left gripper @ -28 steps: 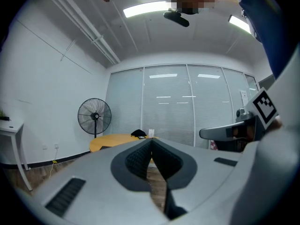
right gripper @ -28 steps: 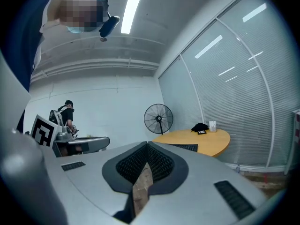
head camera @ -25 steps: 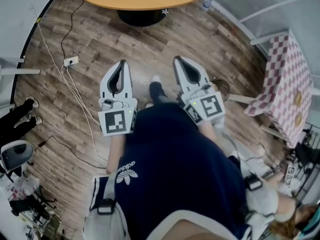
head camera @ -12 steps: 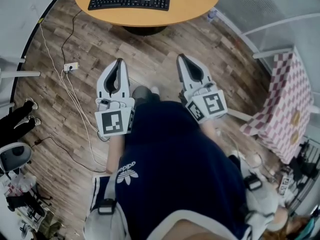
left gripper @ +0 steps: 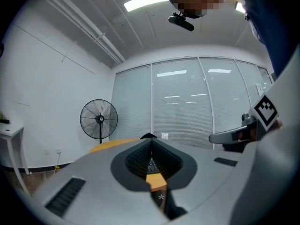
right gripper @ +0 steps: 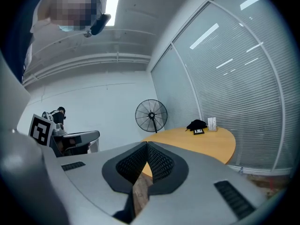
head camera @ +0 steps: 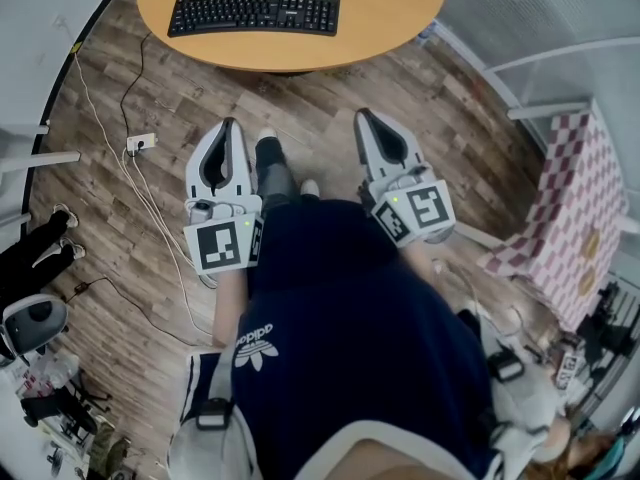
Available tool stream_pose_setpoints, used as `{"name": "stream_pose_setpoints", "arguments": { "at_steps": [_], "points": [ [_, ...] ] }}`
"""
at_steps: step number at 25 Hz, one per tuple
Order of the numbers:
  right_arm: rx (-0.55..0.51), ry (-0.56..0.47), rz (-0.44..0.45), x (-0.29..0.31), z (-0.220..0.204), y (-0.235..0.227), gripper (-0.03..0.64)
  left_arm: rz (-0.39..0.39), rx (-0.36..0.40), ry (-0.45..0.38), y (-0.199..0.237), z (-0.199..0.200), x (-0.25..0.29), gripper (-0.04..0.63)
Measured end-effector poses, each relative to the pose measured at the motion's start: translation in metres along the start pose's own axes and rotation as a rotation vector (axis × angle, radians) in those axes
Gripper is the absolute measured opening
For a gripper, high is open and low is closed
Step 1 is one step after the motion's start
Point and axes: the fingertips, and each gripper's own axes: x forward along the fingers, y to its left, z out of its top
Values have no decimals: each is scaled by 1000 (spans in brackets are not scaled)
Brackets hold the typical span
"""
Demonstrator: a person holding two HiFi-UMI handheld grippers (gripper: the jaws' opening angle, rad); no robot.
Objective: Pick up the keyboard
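Wood-plank flooring [head camera: 330,88] spreads under the person, whose dark top [head camera: 350,318] fills the near edge of the head view. Just ahead of it, the left gripper [head camera: 228,124] and the right gripper [head camera: 362,115] are held side by side, each with its jaws pressed together and nothing between them. White cables [head camera: 140,183] trail over the floor at the left. Beyond the grippers, well apart from both, the black keyboard [head camera: 255,12] lies flat on the round orange table [head camera: 390,8], toward its left side. Farther off stand a pedestal fan [left gripper: 99,119] and a glass wall [left gripper: 197,107] with blinds.
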Motion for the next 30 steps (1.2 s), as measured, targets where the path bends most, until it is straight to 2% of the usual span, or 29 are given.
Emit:
{"name": "stream_pose_setpoints", "arguments": {
  "at_steps": [8,17,24,30],
  "points": [
    [43,-1,-50,85,16,-19,3,-33,-7,8,61,10,77,3],
    [58,-23,-173,196,37,-32,3,-126,7,32,156,12,171,3],
    [63,-22,-213,220,35,-29,3,-166,16,53,180,4,195,3],
    [66,-15,-231,221,37,-28,3,-183,5,74,183,-2,198,3]
  ]
}}
